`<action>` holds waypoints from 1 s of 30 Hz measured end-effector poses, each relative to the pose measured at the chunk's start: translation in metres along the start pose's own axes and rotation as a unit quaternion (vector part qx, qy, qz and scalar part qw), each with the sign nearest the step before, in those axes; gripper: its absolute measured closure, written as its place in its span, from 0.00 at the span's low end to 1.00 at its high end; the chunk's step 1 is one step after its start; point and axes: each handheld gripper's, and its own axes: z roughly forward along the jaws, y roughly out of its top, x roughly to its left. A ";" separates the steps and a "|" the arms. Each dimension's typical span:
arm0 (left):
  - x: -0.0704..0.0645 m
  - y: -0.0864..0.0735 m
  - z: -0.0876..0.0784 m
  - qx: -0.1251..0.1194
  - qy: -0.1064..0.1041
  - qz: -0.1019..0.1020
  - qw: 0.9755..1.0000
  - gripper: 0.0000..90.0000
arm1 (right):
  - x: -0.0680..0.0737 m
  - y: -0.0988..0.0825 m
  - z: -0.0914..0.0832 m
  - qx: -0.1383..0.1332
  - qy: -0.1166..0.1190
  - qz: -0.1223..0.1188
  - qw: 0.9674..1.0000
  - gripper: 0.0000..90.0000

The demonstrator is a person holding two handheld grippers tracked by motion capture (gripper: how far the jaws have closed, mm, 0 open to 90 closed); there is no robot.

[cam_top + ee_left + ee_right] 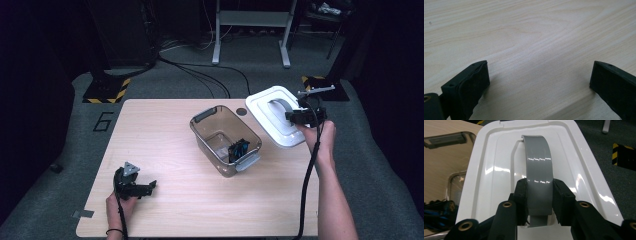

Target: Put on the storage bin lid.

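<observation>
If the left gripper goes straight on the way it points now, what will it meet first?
Probably the bare table. The left gripper is open and empty; its own view looks down at wood only, though depth is unclear.

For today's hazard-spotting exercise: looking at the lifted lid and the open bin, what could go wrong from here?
1. The right gripper holds the white lid only by its grey handle; the tilted lid could swing or slip.
2. The lid hangs past the table edge; a slip would likely drop it to the floor.

Glossy white plastic lid (579,170), its grey handle (538,177) shiny too; smoky clear plastic bin (226,140) (smooth walls); matt pale wood-grain table (529,37).
</observation>
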 end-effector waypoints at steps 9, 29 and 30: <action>0.000 0.000 0.000 0.000 -0.001 0.000 1.000 0.03 | 0.033 0.021 -0.019 -0.018 0.032 -0.030 0.999 0.75; 0.000 0.000 0.000 0.002 -0.002 0.002 1.000 0.03 | 0.103 0.028 -0.002 -0.015 0.091 -0.059 0.994 0.75; 0.000 0.000 0.000 -0.002 -0.001 0.000 1.000 0.03 | 0.107 0.027 0.000 -0.012 0.094 -0.055 0.994 0.75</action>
